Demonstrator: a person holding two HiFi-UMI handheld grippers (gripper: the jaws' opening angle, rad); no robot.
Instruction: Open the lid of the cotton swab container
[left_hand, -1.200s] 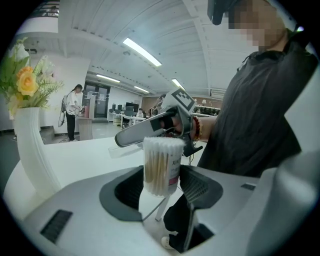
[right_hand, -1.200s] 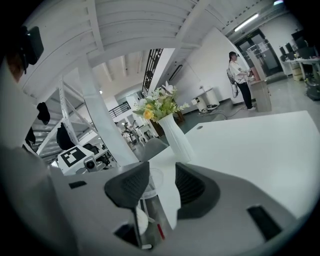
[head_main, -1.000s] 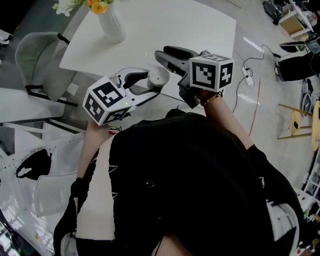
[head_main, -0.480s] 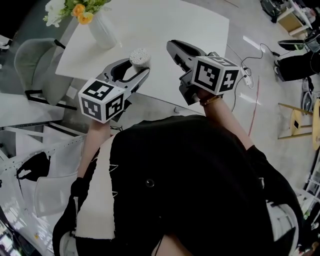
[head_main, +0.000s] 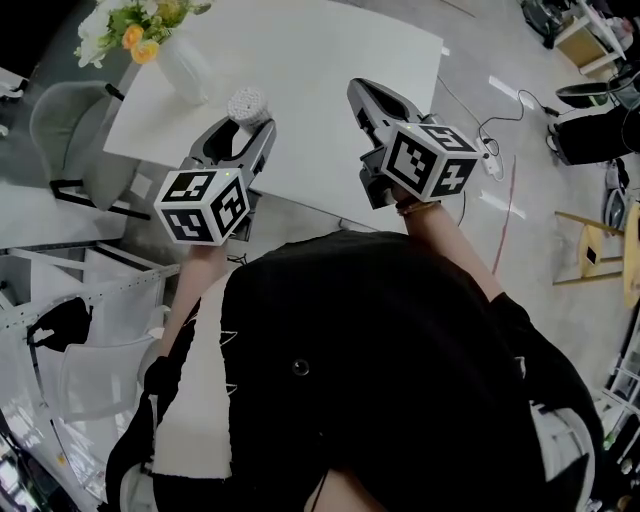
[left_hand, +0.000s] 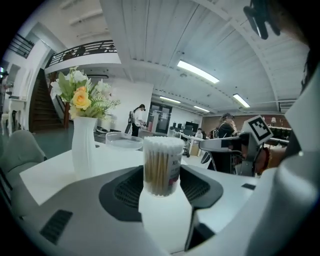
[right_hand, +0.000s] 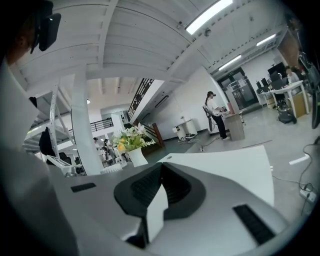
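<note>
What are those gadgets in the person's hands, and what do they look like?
They are two hand-held tongs in grey and black plastic, the left tongs and the right tongs. Each has two curved jaws lined with dark ribbed pads. At the hand end of each sits a white cube printed with black square markers. The person wears a black top.

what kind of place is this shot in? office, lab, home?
Looks like an open-plan office or lab hall, not a home: rows of desks with dark monitors behind, long ceiling strip lights, and a white power strip with cables on the bare grey floor.
</note>
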